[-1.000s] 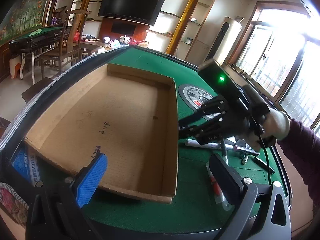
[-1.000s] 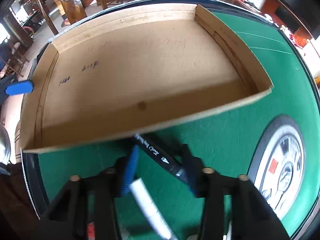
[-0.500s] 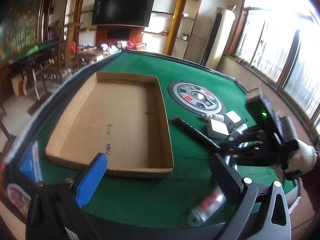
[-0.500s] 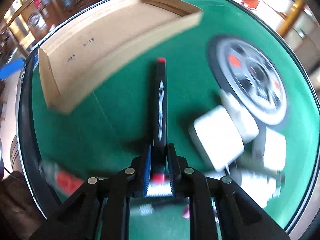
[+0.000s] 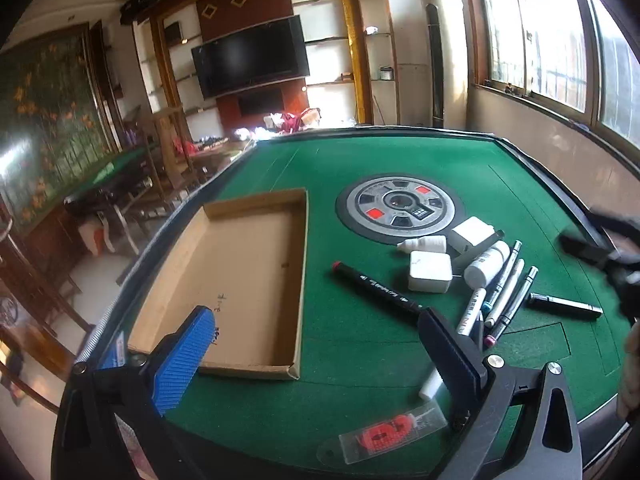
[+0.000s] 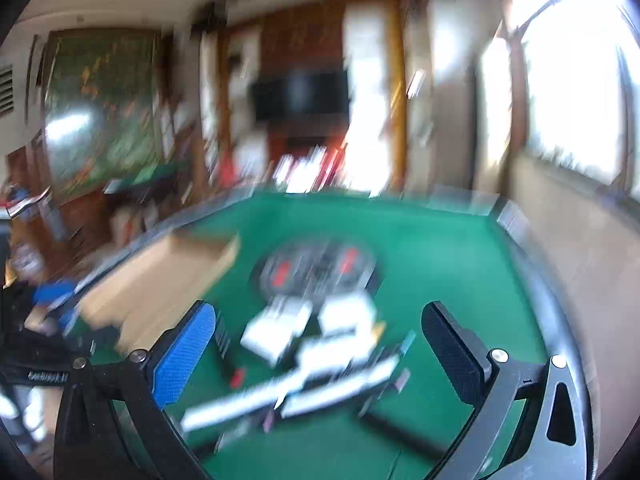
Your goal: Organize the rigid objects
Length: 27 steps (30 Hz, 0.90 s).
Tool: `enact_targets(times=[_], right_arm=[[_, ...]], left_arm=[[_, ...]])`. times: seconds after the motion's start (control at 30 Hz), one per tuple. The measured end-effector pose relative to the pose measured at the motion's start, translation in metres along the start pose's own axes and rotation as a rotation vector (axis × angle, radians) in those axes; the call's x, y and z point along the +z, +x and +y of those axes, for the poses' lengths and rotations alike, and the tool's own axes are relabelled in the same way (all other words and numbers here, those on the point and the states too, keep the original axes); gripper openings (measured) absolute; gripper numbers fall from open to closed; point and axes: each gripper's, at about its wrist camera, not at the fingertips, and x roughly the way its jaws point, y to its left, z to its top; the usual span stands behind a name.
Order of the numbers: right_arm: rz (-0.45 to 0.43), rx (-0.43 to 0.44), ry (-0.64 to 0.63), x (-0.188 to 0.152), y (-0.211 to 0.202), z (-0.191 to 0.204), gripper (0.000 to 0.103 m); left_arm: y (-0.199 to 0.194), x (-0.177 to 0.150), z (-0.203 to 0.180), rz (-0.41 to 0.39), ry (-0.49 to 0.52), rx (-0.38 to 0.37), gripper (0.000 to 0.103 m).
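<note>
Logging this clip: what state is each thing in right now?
Cardboard tray: empty, flat on the felt.
Black marker: capped, lying outside the tray.
Left gripper: open, holding nothing.
Right gripper: open, jaws just opened, nothing between them.
White dropper bottle: on its side.

Daylight floods in from the blown-out windows point(image 5: 560, 52) on the right, the left wrist view sharp, the right wrist view motion-smeared, both bent and dark-cornered by fisheye.

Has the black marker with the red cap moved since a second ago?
Yes. The black red-capped marker left the right tool and lies right of the cardboard tray.
</note>
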Motion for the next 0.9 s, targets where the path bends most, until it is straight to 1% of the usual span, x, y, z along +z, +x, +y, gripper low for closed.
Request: enact_targets(times=[0.03, 0.07, 0.13, 0.17, 0.2, 0.27, 0.33, 0.43, 0.47, 0.63, 0.7, 0.9], right_arm=[[0.100, 0.040, 0.029, -0.005, 0.013, -0.004, 0.103], [0.137, 0.031, 0.055, -0.011, 0.020, -0.011, 0.103], [0.106, -0.057, 0.016, -0.020, 0.019, -0.006, 0.103], [0.081, -0.121, -0.013, -0.022, 0.018, -0.004, 0.103], [0.056, -0.167, -0.023, -0.023, 0.020, -0.005, 0.103], [0.018, -0.211, -0.004, -0.022, 0.026, -0.012, 0.103], [-0.058, -0.290, 0.008, -0.026, 0.023, -0.019, 0.103], [-0.160, -0.364, 0.020, -0.029, 0.016, -0.025, 0.103], [-0.173, -0.367, 0.032, -0.032, 0.035, -0.026, 0.103], [-0.136, -0.391, 0.073, -0.035, 0.060, -0.045, 0.103], [-0.109, -0.397, 0.078, -0.036, 0.068, -0.050, 0.103], [-0.118, -0.421, 0.088, -0.036, 0.078, -0.054, 0.103]], left_arm=[[-0.003, 0.001, -0.005, -0.004, 0.011, 0.005, 0.103], [-0.006, 0.001, -0.010, -0.009, 0.022, 0.007, 0.103], [-0.012, 0.000, -0.018, -0.017, 0.041, 0.009, 0.103], [-0.014, 0.001, -0.022, -0.018, 0.047, 0.013, 0.103], [-0.015, 0.001, -0.026, -0.018, 0.054, 0.012, 0.103], [-0.017, 0.001, -0.031, -0.015, 0.064, 0.009, 0.103], [-0.018, 0.001, -0.036, -0.012, 0.074, 0.012, 0.103], [-0.017, 0.000, -0.040, -0.004, 0.078, 0.012, 0.103], [-0.017, 0.000, -0.040, -0.001, 0.078, 0.012, 0.103], [-0.014, 0.000, -0.044, 0.011, 0.085, 0.019, 0.103], [-0.012, -0.001, -0.045, 0.018, 0.088, 0.021, 0.103], [-0.006, -0.002, -0.047, 0.036, 0.087, 0.030, 0.103]])
